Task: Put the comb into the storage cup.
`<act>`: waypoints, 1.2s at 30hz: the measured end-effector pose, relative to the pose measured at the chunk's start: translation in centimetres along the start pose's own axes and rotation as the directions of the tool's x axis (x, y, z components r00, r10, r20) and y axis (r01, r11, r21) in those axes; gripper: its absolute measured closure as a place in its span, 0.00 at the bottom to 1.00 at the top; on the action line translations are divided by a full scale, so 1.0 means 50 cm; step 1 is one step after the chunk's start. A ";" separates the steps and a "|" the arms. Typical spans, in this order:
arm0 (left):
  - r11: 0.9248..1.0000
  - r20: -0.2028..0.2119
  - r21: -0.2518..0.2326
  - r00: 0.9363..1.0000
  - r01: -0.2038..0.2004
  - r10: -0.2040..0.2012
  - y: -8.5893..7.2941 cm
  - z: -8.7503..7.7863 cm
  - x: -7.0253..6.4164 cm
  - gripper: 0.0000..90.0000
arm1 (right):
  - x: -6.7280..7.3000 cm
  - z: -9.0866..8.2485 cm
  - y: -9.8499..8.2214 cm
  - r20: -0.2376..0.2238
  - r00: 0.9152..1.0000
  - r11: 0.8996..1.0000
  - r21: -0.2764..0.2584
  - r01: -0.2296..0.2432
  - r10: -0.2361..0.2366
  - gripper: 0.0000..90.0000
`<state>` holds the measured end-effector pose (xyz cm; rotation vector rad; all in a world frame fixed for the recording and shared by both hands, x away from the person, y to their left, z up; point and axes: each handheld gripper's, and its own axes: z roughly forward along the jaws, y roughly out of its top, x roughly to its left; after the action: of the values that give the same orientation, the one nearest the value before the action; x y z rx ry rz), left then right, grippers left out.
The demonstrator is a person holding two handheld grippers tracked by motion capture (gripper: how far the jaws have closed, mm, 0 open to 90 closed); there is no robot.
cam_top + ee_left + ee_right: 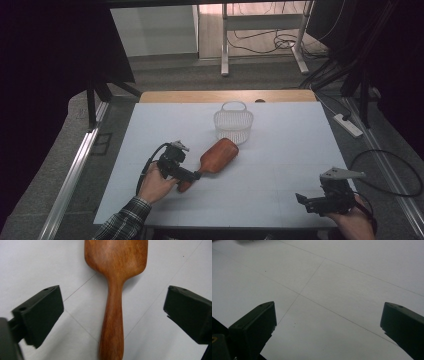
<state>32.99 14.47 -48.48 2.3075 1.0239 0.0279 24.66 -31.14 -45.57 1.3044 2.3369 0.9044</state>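
The brush (216, 158) lies flat on the bench (280, 165) beside the basket (233, 125), its handle between the left gripper's (112, 312) spread jaws, untouched. The right gripper (306, 201) idles, jaws spread.

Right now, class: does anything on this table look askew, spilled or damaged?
Nothing stands out. The wooden paddle brush lies flat and whole on the white table, its head end beside the upright white basket; no spills.
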 end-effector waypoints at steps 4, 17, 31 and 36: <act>1.000 -0.009 0.003 1.000 -0.025 0.025 0.010 0.009 -0.007 0.00 | 0.000 0.000 0.000 0.000 1.000 1.000 0.001 -0.002 0.002 0.00; 0.999 -0.020 0.025 0.999 -0.041 0.042 0.017 0.040 -0.003 0.00 | 0.000 0.001 0.000 0.000 1.000 1.000 0.004 -0.003 0.003 0.00; 0.995 -0.014 0.098 1.000 -0.025 0.026 0.013 0.092 -0.001 0.00 | -0.001 0.001 0.000 -0.005 1.000 1.000 0.004 -0.003 0.003 0.00; 0.994 -0.006 0.110 1.000 -0.018 0.019 0.013 0.101 -0.002 0.00 | -0.001 0.001 0.000 -0.006 1.000 1.000 0.004 -0.004 0.004 0.00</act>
<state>34.65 11.41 -52.24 2.4181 1.0313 -0.0130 24.71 -31.16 -45.60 1.3097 2.3424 0.9068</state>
